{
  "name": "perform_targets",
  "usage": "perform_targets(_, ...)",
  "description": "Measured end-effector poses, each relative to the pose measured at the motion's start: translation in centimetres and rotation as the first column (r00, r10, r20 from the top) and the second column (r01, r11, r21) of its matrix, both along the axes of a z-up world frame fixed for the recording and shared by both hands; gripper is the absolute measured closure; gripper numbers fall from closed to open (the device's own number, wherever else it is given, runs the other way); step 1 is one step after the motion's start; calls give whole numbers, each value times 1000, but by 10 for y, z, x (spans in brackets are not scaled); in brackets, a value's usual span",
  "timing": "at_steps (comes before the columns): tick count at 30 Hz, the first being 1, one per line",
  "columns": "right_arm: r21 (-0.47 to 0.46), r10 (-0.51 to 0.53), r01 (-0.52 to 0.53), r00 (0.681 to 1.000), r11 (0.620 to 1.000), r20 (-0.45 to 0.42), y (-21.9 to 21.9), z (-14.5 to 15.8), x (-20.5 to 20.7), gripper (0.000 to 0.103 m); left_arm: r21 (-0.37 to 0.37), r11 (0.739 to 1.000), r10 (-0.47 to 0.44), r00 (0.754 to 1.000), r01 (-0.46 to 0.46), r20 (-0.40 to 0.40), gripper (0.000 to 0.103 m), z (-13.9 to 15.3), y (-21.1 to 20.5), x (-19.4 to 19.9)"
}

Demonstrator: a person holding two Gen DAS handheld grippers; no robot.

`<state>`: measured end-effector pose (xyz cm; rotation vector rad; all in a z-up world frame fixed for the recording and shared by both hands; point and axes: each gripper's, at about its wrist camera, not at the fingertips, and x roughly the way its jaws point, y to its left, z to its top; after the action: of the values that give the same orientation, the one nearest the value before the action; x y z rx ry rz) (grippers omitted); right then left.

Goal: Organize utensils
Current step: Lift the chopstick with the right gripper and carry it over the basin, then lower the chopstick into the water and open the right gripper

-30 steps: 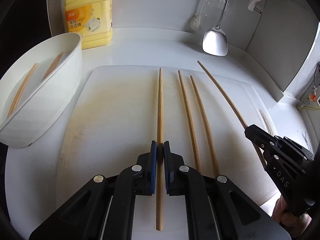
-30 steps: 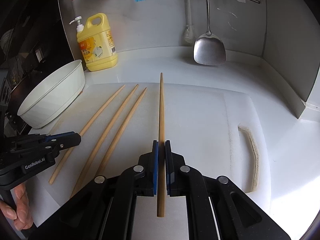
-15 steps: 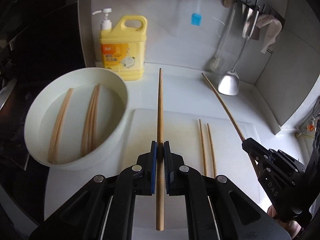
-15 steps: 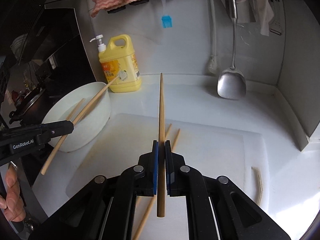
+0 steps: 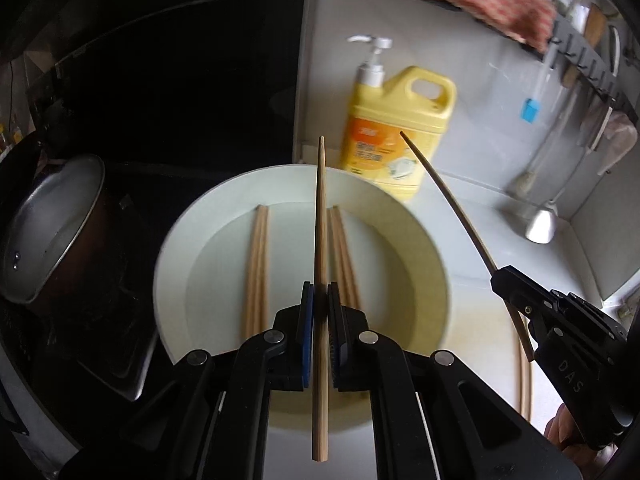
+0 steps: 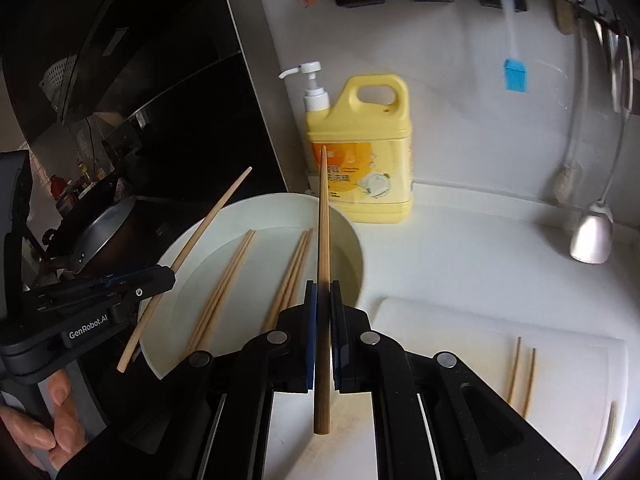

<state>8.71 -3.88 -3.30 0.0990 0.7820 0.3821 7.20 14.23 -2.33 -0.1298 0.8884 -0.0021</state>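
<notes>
Both chopsticks now over bowl

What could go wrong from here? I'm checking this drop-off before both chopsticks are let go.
1. Each tool, left and right, pinches one chopstick partway along, tips reaching past the white bowl; released now, one might tip over the rim.
2. The bowl sits beside the dark stove, so a stray stick could land there.
3. Two chopsticks on the board could be forgotten.

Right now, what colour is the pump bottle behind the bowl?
Yellow, with an orange label and a white pump: the pump bottle shows best in the right wrist view.
</notes>
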Motion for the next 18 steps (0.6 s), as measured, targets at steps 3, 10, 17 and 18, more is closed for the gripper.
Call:
perform_targets(3,-7,-5,4,999,1000,-41,24,-12,18,97,-19,1000,-3,1000,2,-31,96,-14,22,17)
perform_targets(10,-29,-8,5,992,1000,-123,62,-40,33,97,-51,998,-30,994,25,-100,96,-43,44,38)
perform_targets(17,-71,-13,0,983,998,-182,78,-61,44,97,-64,997,-58,987,49,-150,96,-64,48,51)
perform_targets(18,-74,-15,1,981,997,-192,79,-63,46,97,-67,996,-62,986,52,-156,96,-66,50,51)
